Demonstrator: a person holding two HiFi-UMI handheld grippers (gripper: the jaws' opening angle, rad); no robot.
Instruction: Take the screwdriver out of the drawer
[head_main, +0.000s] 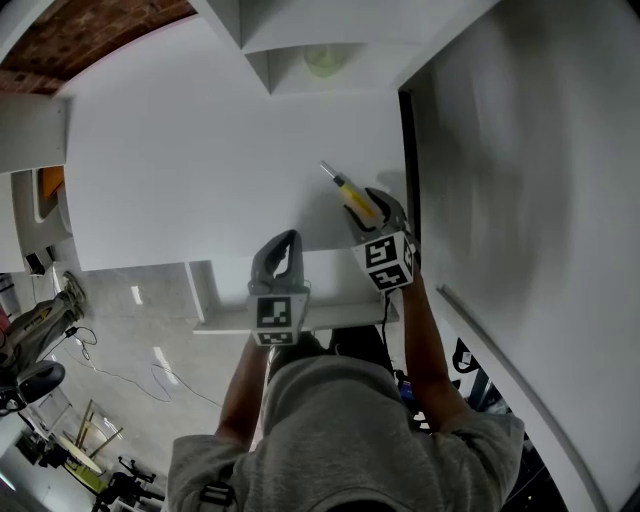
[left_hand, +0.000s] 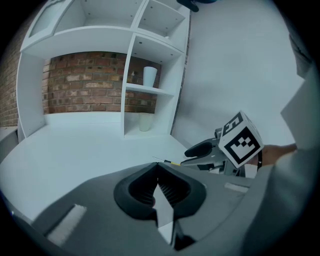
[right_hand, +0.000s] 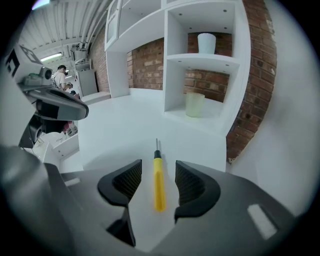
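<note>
The yellow-handled screwdriver lies flat on the white table, out of the drawer, with its thin metal tip pointing toward the white shelf unit at the back. The right hand-held gripper is tilted down over it with its jaws spread wide; the handle sits in the gap between the two black pads, and neither pad touches it. The left hand-held gripper has its jaws closed together with nothing between them, and in the head view it sits nearer the person, over the table's front edge and what looks like a pulled-out white drawer just below that edge. From the left gripper view the right hand-held gripper's marker cube shows to the right, with the screwdriver's tip visible just beside it. In the shelf unit a white cup stands on an upper shelf and a pale translucent cup in the compartment below it
</note>
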